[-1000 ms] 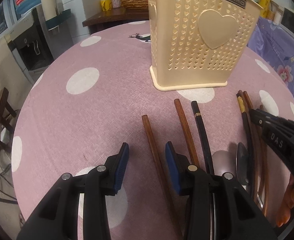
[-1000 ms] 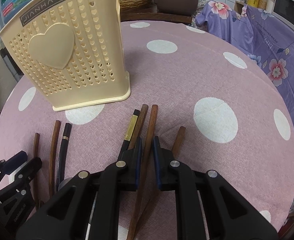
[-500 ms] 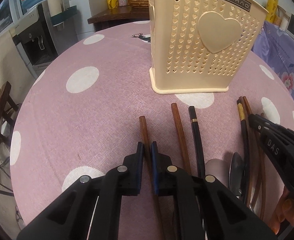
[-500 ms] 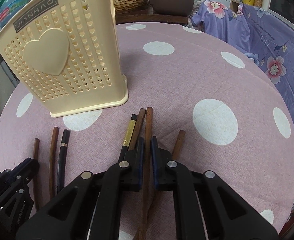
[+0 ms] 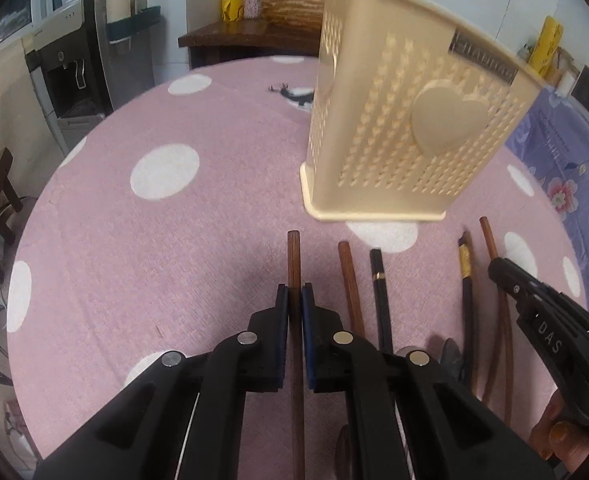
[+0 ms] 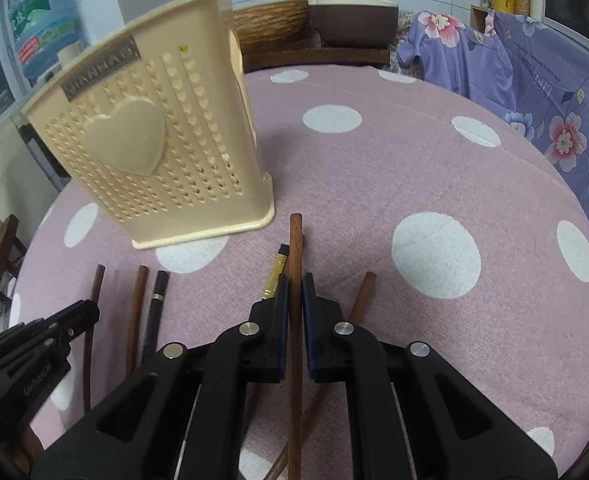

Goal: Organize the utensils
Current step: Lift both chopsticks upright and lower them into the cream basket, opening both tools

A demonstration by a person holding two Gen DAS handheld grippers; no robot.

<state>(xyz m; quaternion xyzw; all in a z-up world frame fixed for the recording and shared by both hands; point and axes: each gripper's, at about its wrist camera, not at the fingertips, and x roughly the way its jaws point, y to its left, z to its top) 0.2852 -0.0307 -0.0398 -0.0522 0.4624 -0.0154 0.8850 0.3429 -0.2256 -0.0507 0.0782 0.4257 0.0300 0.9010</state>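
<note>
I am clamping my left gripper (image 5: 294, 300) narrowly on a brown chopstick (image 5: 293, 256), its tip pointing toward the cream holder (image 5: 406, 136) standing on the dotted tablecloth (image 5: 174, 240). My right gripper (image 6: 294, 292) is squeezing another brown chopstick (image 6: 295, 248) just beside a black gold-banded chopstick (image 6: 275, 272), near the holder (image 6: 146, 152); more chopsticks (image 6: 138, 304) are lying between my two grippers

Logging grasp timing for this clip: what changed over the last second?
The left gripper shut on a brown chopstick and lifted it. The right gripper, already shut on another chopstick, raised it too. The holder and the chopsticks on the table stayed put.
</note>
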